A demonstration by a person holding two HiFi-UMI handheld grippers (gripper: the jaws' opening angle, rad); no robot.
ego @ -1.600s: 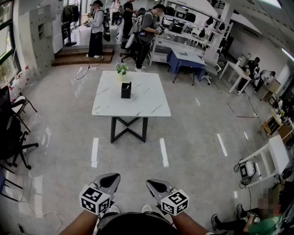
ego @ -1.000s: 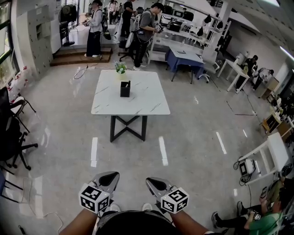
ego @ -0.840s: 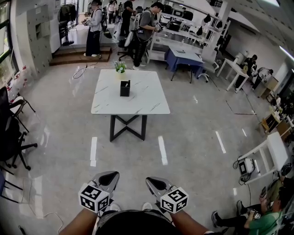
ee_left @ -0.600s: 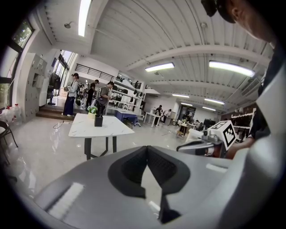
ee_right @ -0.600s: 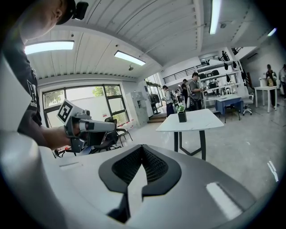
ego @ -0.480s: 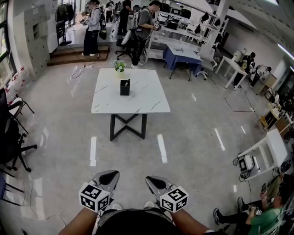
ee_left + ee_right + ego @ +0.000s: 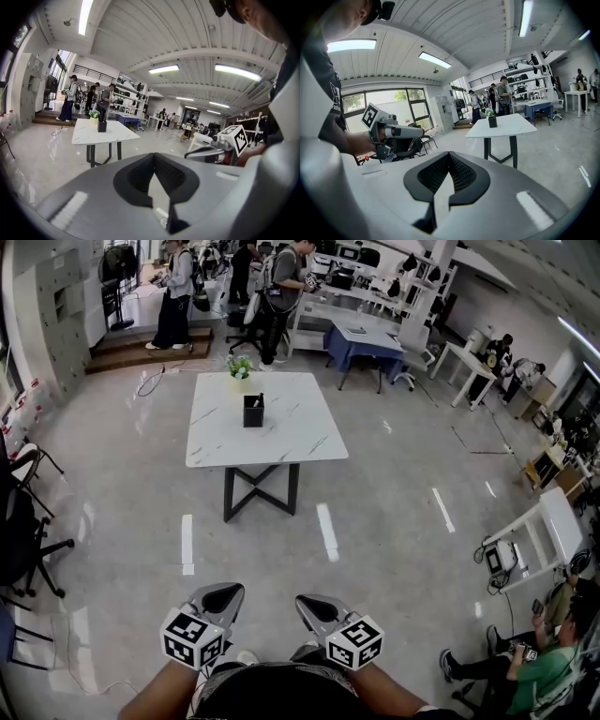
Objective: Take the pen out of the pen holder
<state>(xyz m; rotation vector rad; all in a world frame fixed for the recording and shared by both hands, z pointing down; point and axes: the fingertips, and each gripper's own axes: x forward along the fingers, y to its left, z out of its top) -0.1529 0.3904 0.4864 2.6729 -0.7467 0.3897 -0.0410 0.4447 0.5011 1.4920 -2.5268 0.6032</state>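
A black pen holder [image 7: 253, 412] with a pen [image 7: 258, 399] standing in it sits on a white marble-top table [image 7: 281, 442], far ahead across the floor. It also shows small in the left gripper view as the pen holder [image 7: 101, 126] and in the right gripper view as the pen holder [image 7: 492, 122]. My left gripper [image 7: 225, 592] and right gripper [image 7: 310, 602] are held low and close to my body, side by side. Both are far from the table. Each has its jaws shut tip to tip with nothing between them.
A small potted plant [image 7: 239, 367] stands on the table behind the holder. Black chairs [image 7: 19, 521] line the left wall. People stand at the back near a blue-draped table [image 7: 361, 338]. A white shelf unit [image 7: 553, 535] and a seated person [image 7: 525, 671] are at the right.
The table and the floor markings have slid a little up the head view. Both grippers keep their place near my body and stay shut.
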